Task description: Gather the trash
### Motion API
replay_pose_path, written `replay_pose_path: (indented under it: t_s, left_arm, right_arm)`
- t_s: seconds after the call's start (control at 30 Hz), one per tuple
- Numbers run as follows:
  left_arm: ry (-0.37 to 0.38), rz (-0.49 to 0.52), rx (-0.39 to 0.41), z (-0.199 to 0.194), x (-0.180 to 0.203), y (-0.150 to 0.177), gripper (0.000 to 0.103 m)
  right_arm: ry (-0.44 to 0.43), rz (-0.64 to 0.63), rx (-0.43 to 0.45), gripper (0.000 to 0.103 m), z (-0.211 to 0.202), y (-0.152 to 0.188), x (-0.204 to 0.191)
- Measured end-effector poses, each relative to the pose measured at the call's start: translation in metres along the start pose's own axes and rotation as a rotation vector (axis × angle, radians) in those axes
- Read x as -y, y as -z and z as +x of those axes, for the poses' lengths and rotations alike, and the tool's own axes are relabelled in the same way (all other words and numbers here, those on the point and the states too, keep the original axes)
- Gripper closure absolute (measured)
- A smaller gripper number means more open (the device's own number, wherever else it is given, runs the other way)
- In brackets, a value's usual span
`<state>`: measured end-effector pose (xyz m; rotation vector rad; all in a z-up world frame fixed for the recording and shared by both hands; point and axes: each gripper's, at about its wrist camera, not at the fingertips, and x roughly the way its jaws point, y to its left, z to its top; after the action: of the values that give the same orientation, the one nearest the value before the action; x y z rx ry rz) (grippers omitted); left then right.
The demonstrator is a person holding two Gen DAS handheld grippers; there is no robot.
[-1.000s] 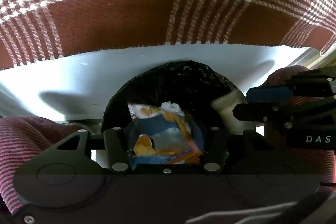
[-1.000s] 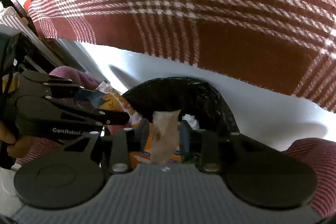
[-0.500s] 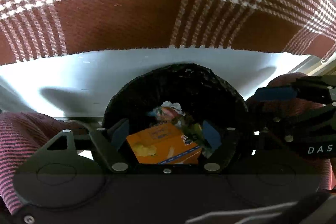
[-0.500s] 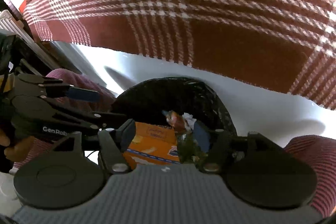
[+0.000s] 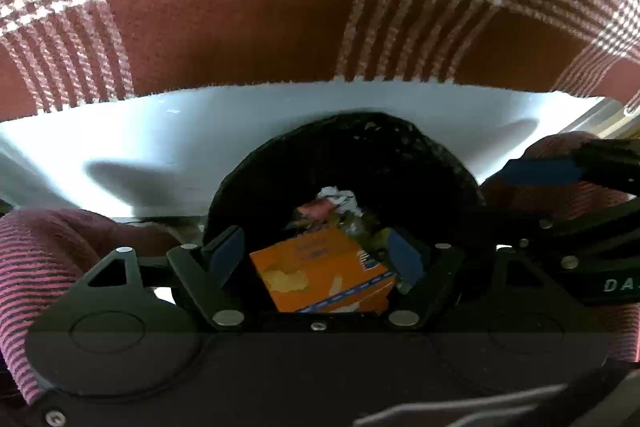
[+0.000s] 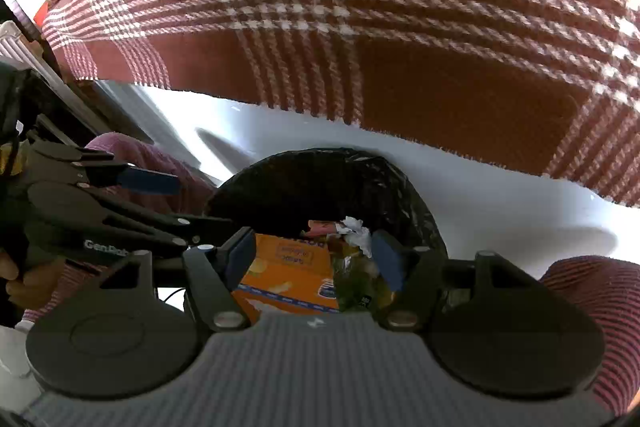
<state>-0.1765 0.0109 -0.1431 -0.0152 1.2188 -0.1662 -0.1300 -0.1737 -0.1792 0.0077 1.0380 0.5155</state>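
Left wrist view: left gripper (image 5: 316,261) points steeply down over the round black-lined trash bin (image 5: 420,155), jaws spread and empty, orange cardboard box (image 5: 320,273) lying inside below; bin rim close beside the white table edge (image 5: 168,135). Right wrist view: right gripper (image 6: 316,257) likewise tilted down, jaws apart, gripping nothing, crumpled wrappers (image 6: 356,231) beside the box in the bin, left gripper just beside at left, plaid brown-and-white cloth (image 6: 360,7) overhanging beyond.

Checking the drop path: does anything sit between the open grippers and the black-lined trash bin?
Nothing visible. Left gripper and right gripper hang open over the black-lined bin, where an orange carton lies.
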Motion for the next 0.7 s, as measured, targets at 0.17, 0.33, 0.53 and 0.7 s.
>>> replay_pose_path:
  t_s: [0.17, 0.33, 0.53, 0.7]
  left_arm:
    - [-0.005, 0.004, -0.003, 0.0004, -0.0005, 0.0, 0.025]
    - [-0.008, 0.018, -0.007, 0.0024, 0.001, -0.0005, 0.024]
    - [-0.002, 0.031, -0.005, 0.0023, 0.0, -0.0013, 0.024]
    - [-0.002, 0.038, -0.005, 0.0025, -0.0024, -0.0021, 0.025]
  right_arm:
    - [-0.001, -0.006, 0.001, 0.027, -0.0007, 0.0005, -0.0014]
    - [-0.001, -0.005, 0.002, 0.027, -0.0012, 0.0006, -0.001]
    - [-0.002, -0.003, 0.001, 0.027, -0.0013, 0.0004, 0.0]
    - [-0.002, -0.003, -0.002, 0.027, -0.0005, 0.0013, 0.0001]
